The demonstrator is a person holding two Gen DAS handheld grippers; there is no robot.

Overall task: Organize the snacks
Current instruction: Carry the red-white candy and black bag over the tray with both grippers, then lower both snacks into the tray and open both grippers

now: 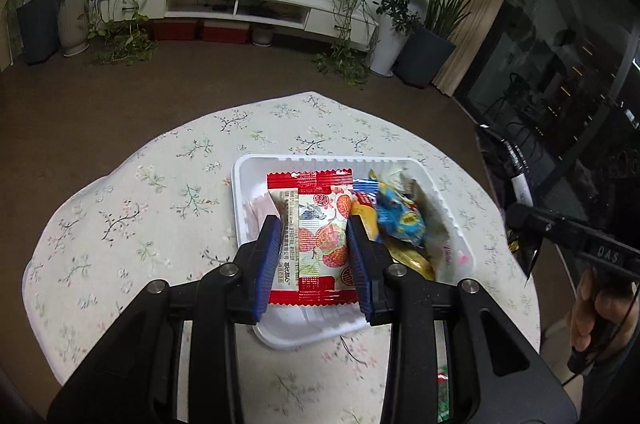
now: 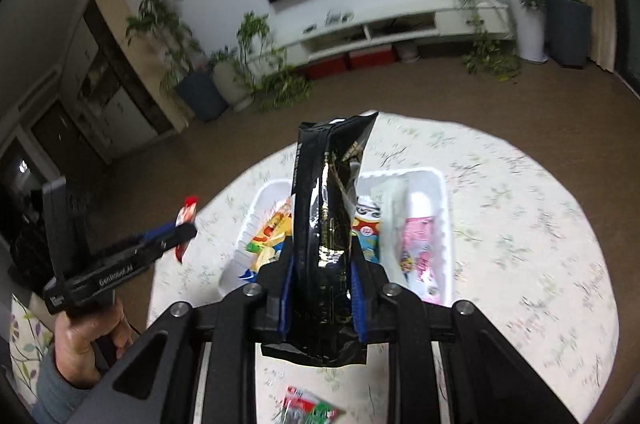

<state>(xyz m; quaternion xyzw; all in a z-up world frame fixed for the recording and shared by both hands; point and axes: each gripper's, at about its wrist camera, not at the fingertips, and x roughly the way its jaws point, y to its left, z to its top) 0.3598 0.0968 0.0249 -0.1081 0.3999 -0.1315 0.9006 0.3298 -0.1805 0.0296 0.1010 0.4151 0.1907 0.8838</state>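
**Both grippers loaded above the tray**

The left hand-held gripper tilts downward, clamped on a red-and-white strawberry snack packet over the white tray on the floral surface. The right hand-held gripper, at the tray's 3 o'clock, angles down too, pinching a black snack bag lengthwise.

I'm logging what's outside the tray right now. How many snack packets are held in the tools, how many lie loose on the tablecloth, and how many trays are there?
Packets held in a tool: 2, the red-and-white packet in the left tool and the black packet in the right tool
Loose packet on the tablecloth: 1
White tray: 1
Total: 4
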